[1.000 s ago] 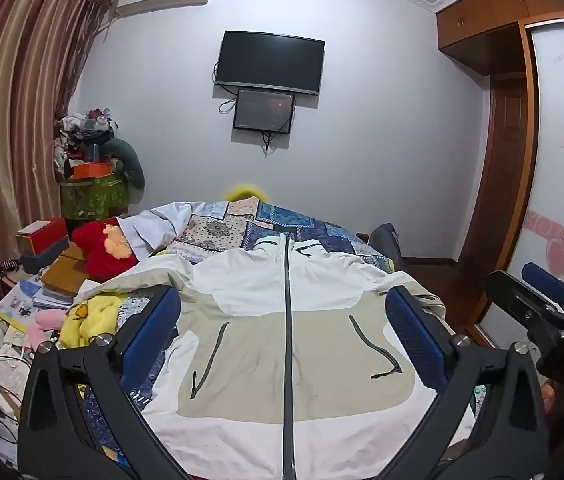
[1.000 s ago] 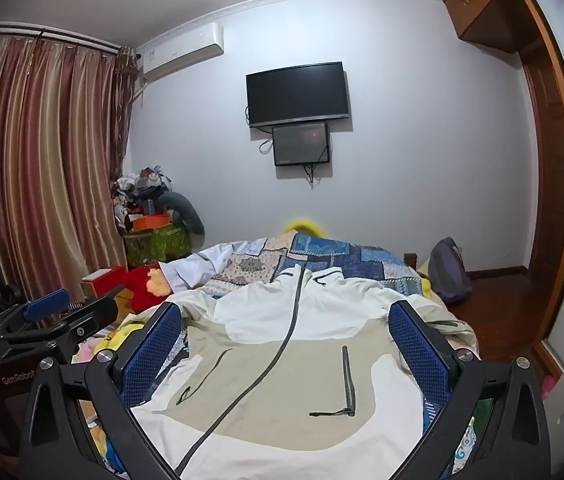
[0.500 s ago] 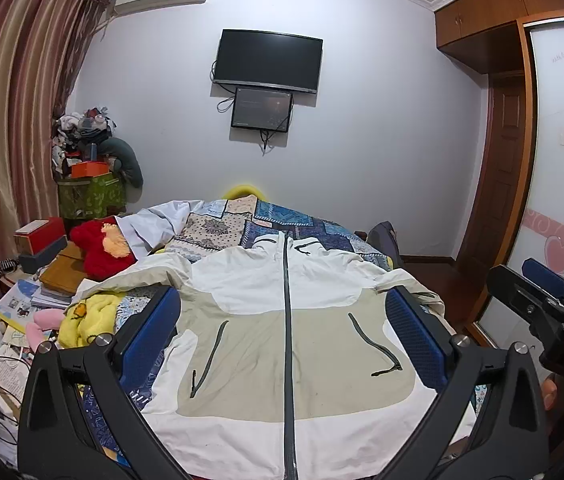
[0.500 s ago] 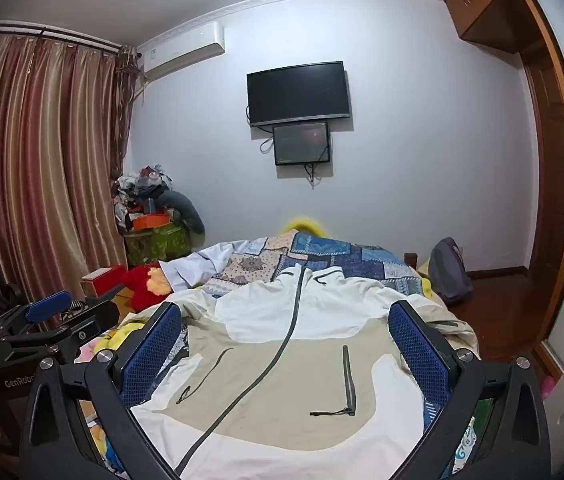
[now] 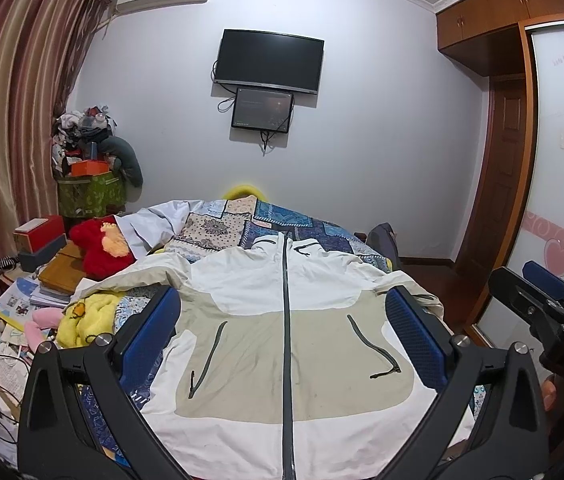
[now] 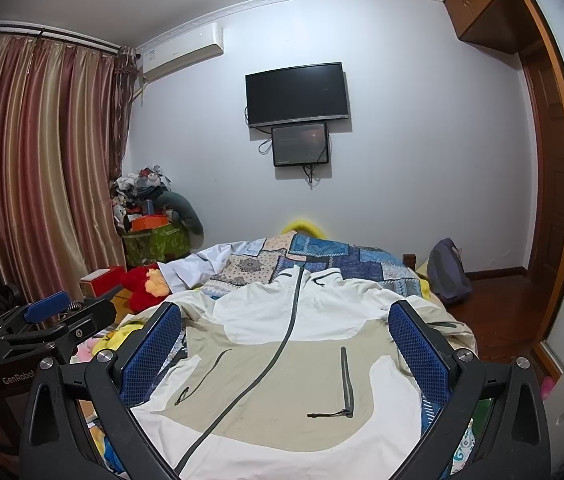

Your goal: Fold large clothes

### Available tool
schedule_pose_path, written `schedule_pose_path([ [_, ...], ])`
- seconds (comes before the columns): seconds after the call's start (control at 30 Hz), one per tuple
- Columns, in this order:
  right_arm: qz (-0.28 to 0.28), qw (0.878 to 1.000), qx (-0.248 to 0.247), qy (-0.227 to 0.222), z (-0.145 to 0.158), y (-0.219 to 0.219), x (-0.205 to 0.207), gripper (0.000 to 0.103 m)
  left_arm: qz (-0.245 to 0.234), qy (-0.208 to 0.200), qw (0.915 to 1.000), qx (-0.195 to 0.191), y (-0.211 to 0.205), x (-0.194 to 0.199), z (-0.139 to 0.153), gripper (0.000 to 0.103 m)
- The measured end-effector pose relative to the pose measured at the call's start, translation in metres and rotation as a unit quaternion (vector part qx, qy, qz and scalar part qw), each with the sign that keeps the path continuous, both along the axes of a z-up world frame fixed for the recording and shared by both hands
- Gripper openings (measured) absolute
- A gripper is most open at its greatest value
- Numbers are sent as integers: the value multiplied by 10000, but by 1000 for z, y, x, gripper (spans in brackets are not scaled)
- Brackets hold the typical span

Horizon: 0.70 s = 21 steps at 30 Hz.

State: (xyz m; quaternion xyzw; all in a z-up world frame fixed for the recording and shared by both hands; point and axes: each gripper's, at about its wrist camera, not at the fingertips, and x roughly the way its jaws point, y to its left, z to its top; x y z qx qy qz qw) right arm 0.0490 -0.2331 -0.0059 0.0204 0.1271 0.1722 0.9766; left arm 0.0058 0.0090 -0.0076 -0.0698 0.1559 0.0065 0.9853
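Jacket (image 5: 285, 344) in white and beige — spread flat, front up, zipped, across the near end of the bed (image 5: 301, 226), collar toward the far edge, hem at the near edge. Left gripper (image 5: 282, 344) and right gripper (image 6: 285, 354) above it — both spread wide, holding nothing, clear of the cloth.

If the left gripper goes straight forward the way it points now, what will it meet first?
Probably the jacket spread on the bed: the open left gripper frames it. Aimed higher, it would pass over towards the wall; depth is unclear.
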Motion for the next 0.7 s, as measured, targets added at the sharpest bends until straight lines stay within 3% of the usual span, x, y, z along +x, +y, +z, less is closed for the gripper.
schedule_pose_path([
  [0.7,-65,10000,31,35,-3,-8,11,103,-44,0,10000,24,-2,1,1,103],
])
